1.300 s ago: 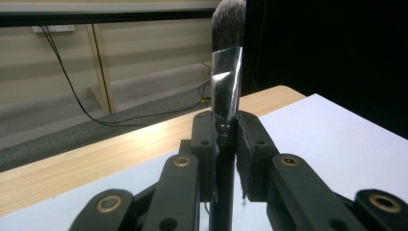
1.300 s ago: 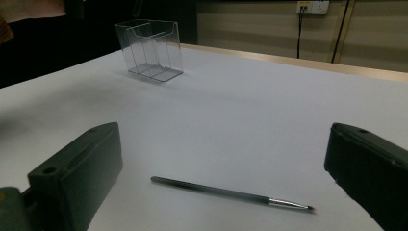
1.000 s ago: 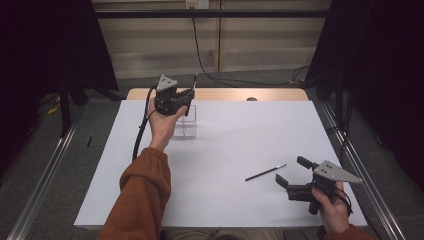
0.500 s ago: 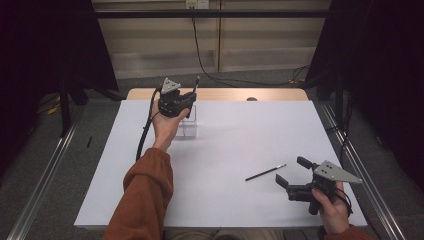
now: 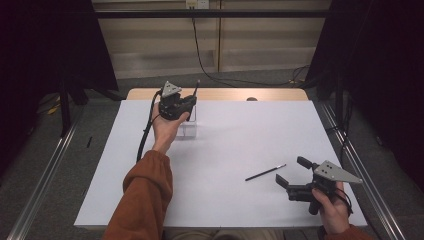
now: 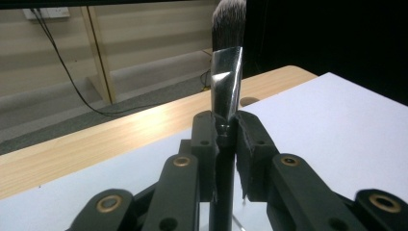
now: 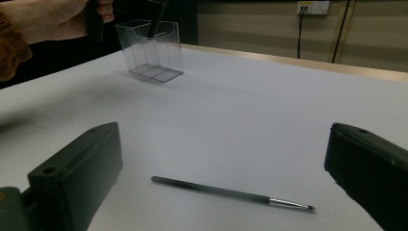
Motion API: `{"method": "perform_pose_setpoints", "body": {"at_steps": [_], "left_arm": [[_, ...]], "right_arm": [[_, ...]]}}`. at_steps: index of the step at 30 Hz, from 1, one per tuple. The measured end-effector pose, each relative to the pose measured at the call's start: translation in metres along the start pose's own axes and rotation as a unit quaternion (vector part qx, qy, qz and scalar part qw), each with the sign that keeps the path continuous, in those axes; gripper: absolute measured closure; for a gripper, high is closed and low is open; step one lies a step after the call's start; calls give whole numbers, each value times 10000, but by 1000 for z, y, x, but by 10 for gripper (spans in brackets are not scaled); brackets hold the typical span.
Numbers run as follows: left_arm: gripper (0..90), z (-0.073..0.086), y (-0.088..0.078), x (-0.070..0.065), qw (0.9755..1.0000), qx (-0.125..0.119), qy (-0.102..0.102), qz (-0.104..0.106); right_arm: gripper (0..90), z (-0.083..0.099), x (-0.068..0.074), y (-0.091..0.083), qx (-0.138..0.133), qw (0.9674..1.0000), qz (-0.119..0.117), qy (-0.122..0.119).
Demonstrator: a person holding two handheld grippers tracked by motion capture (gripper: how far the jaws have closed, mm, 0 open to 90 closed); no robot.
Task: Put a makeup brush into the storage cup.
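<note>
White sheet [image 5: 220,165] covers most of the tabletop. Down by the near right corner, the right gripper [image 5: 292,176] rests with its jaws spread wide and nothing between them — a thin liner brush [image 7: 231,192] lies flat on the sheet just in front of it. Farther back, toward the far left corner, the left gripper [image 6: 226,130] is pinching a makeup brush [image 6: 226,82] upright, bristles up, over a clear plastic holder [image 7: 150,50].
</note>
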State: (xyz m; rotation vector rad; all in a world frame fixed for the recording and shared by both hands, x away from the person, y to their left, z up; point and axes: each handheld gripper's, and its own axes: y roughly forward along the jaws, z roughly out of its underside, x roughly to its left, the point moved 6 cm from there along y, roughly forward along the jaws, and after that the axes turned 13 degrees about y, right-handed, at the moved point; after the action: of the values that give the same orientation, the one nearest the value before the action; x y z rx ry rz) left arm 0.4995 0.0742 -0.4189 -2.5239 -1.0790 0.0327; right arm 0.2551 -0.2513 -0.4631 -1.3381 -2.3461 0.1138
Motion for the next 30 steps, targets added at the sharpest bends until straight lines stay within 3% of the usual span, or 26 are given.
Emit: {"method": "perform_pose_setpoints", "body": {"at_steps": [30], "left_arm": [[788,23,5,3,9994,329,19,-115]], "right_arm": [[0,1,0,1,27,10000,-17,-21]]}}
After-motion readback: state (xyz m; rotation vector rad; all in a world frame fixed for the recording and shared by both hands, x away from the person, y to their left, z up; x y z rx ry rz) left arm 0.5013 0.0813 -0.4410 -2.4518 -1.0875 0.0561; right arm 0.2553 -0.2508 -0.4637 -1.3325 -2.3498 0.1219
